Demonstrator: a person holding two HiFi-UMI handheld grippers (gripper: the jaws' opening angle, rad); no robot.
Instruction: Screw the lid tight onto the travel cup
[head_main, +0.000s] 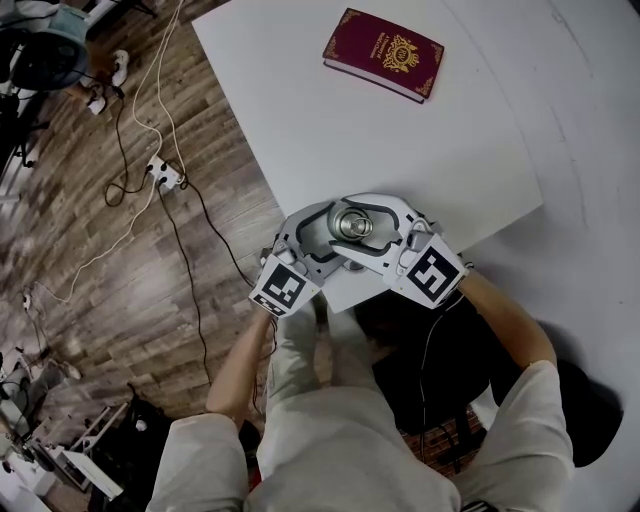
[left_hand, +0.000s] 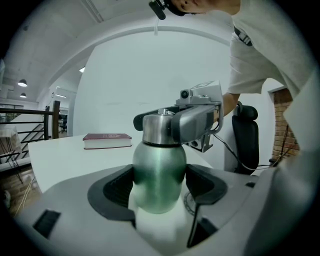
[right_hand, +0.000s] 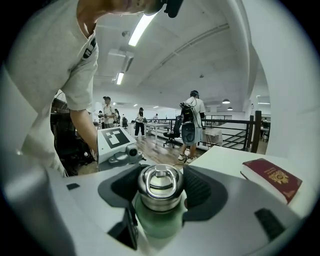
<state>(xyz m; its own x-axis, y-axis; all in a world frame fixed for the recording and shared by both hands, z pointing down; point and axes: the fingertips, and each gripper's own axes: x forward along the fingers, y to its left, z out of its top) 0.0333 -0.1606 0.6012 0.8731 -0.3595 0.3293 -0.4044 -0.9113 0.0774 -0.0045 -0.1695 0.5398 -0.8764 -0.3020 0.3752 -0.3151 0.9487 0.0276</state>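
Observation:
A travel cup stands upright at the near edge of the white table (head_main: 300, 120). Its green body (left_hand: 159, 170) sits between the dark pads of my left gripper (left_hand: 159, 187), which is shut on it. The steel lid (right_hand: 160, 182) with a ring handle tops the green body (right_hand: 157, 220). My right gripper (right_hand: 160, 192) closes around that lid from the opposite side, both pads against its rim. In the head view the left gripper (head_main: 340, 245) and right gripper (head_main: 368, 225) meet around the lid (head_main: 355, 222). From the left gripper view, the right gripper (left_hand: 200, 117) wraps the lid (left_hand: 160, 129).
A dark red book (head_main: 383, 53) lies flat at the table's far side, well away from the cup. Cables and a power strip (head_main: 165, 175) run over the wooden floor to the left. A black office chair (left_hand: 245, 137) stands behind me. People (right_hand: 191, 125) walk in the distance.

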